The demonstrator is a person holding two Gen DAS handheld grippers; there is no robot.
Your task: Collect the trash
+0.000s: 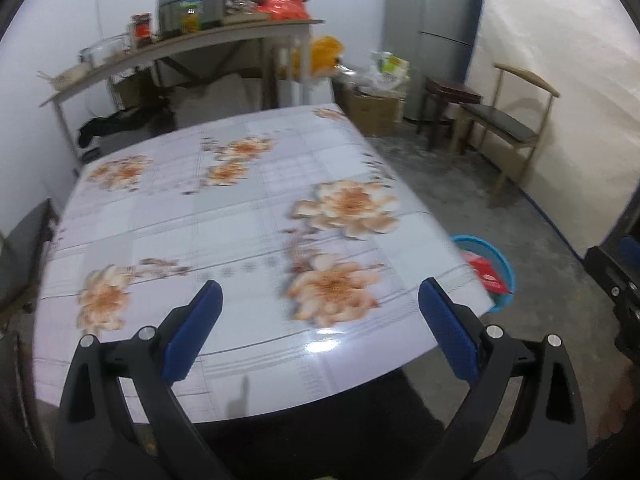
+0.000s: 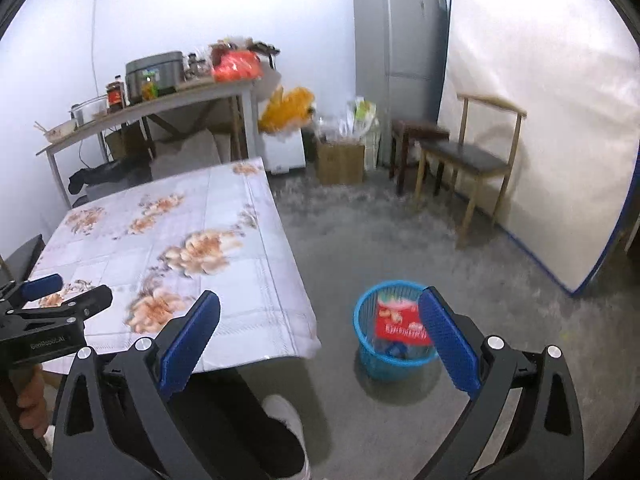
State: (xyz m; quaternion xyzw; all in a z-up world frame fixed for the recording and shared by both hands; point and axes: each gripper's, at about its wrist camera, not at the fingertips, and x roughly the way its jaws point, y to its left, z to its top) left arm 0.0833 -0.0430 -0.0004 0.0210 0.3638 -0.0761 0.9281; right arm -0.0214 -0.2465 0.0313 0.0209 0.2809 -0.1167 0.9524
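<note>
Blue basket (image 2: 394,332) on grey floor (image 2: 400,232).

Basket (image 2: 394,334) on floor right of table (image 2: 224,240), packet (image 2: 400,318) inside

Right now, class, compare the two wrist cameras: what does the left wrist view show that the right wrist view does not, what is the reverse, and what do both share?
Only the left wrist view: the left gripper head-on, open and empty over the table, and the whole width of the tabletop.

Only the right wrist view: the right gripper, open and empty, the entire blue basket, a white shoe, and the fridge in full.

Both: the floral table, red packaging in the basket, the wooden chair and the cluttered shelf.
</note>
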